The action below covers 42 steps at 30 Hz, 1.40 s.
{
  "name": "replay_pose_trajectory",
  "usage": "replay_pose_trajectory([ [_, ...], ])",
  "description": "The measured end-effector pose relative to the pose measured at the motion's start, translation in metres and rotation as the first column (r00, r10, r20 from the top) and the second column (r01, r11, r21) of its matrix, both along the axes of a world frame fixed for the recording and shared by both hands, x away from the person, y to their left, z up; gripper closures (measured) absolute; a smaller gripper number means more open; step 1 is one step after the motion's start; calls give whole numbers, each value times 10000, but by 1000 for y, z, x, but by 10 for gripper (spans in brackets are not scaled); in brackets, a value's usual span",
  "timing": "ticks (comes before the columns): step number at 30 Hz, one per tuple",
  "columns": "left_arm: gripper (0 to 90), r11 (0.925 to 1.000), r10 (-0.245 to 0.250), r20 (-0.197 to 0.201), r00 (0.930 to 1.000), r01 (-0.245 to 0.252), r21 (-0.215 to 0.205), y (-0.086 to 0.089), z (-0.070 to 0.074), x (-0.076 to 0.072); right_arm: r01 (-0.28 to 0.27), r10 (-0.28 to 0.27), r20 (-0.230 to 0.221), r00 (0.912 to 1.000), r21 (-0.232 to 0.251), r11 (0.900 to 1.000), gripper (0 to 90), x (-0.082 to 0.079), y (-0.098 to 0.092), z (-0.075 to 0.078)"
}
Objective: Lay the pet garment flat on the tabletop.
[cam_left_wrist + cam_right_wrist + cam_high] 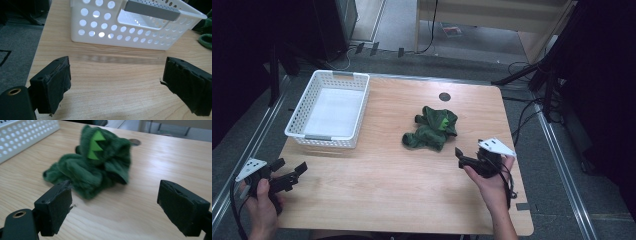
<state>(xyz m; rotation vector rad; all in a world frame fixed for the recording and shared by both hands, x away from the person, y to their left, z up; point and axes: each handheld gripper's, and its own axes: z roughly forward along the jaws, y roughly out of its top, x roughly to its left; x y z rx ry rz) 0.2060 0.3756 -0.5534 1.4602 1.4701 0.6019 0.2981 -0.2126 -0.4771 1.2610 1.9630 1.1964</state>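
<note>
A wooden worktop [402, 190] seen from above, with a person's forearms coming in from the near edge, each hand holding a set of black tongs.

A crumpled dark green plush garment [432, 128] with bright green triangular spikes lies in a heap on the worktop, a little right of centre. In the right gripper view it sits just ahead of the tongs, slightly left of the gap between the jaws, not touching them.

The right tongs [462, 155] are held low over the worktop near its right edge, close to the garment and pointing toward it. Their jaws stand wide apart with nothing between them but bare wood.

The left tongs [292, 172] are at the near left corner of the worktop, well apart from the garment. Their jaws are also spread wide and hold nothing. In the left gripper view they face the near wall of a white plastic basket [357, 112] with round holes in its sides and a grey handle strip on its rim.

The basket stands at the far left of the worktop, to the left of the garment and apart from it. A small round dark cable hole [444, 96] sits in the worktop beyond the garment.
</note>
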Motion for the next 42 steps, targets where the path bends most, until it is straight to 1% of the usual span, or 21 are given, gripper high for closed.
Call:
replay_pose_trajectory([
  [6,80,10000,-37,-20,10000,37,-60,1,0,1,-679,682,6,9977,-873,9939,117,32,49,4],
  [8,80,10000,-32,-27,10000,32,-59,1,0,1,-770,766,-73,9970,-844,9935,110,45,60,6],
  [11,80,10000,-50,-45,10000,50,-45,1,0,1,-698,684,-220,9974,-702,9951,88,65,73,10],
  [13,80,10000,-44,-46,10000,44,-52,1,0,1,-463,450,-194,9988,-685,9966,87,78,80,11],
  [16,80,10000,-1,-34,10000,0,-90,0,0,1,0,-16,-173,9998,-948,9955,113,95,88,9],
  [18,80,10000,43,-19,10000,-43,-54,1,0,1,188,-235,-369,9990,-1222,9923,165,104,92,3],
  [19,80,9999,101,45,9999,-100,-48,1,0,0,475,-560,-561,9968,-1432,9886,249,108,94,-2],
  [20,80,9999,101,45,9999,-100,-48,1,0,0,769,-913,-770,9928,-1724,9820,372,112,94,-7],
  [21,80,9998,173,134,9998,-173,-1,0,1,-1,988,-1188,-1049,9874,-1783,9790,488,115,94,-11],
  [22,80,9999,154,140,9998,-154,14,0,2,-1,1127,-1308,-1131,9849,-1542,9816,591,116,91,-14],
  [24,80,9997,175,141,9997,-177,163,-1,3,-2,864,-942,-1187,9885,-693,9938,774,114,84,-15],
  [25,80,9997,175,141,9997,-177,163,-1,3,-2,864,-942,-1187,9885,-693,9938,774,114,84,-15],
  [26,80,9995,183,159,9997,-188,267,-3,4,-3,542,-561,-1009,9933,-206,9983,840,108,79,-12],
  [29,80,9997,-35,295,9996,28,256,-10,9,-5,117,-111,-401,9991,141,9998,854,93,76,-5],
  [31,80,9987,-358,495,9981,340,371,-26,17,-3,-134,136,-102,9999,228,9996,855,82,75,3],
  [36,80,9905,-1243,850,9886,1187,688,-60,38,4,-849,824,428,9957,611,9945,854,54,72,28],
  [37,80,9905,-1243,850,9886,1187,688,-60,38,4,-1006,974,513,9939,657,9927,854,49,71,32],
  [38,81,9843,-1649,981,9814,1573,806,-74,47,7,-1146,1107,583,9921,673,9911,853,43,71,36],
  [40,80,9769,-2013,1077,9736,1914,950,-88,55,12,-1390,1346,720,9883,596,9885,853,32,72,43],
  [41,80,9769,-2013,1077,9736,1914,950,-88,55,12,-1535,1488,754,9860,613,9862,852,26,72,46],
  [42,81,9692,-2356,1116,9654,2248,1010,-102,63,18,-1711,1661,751,9833,668,9830,851,21,73,48],
])
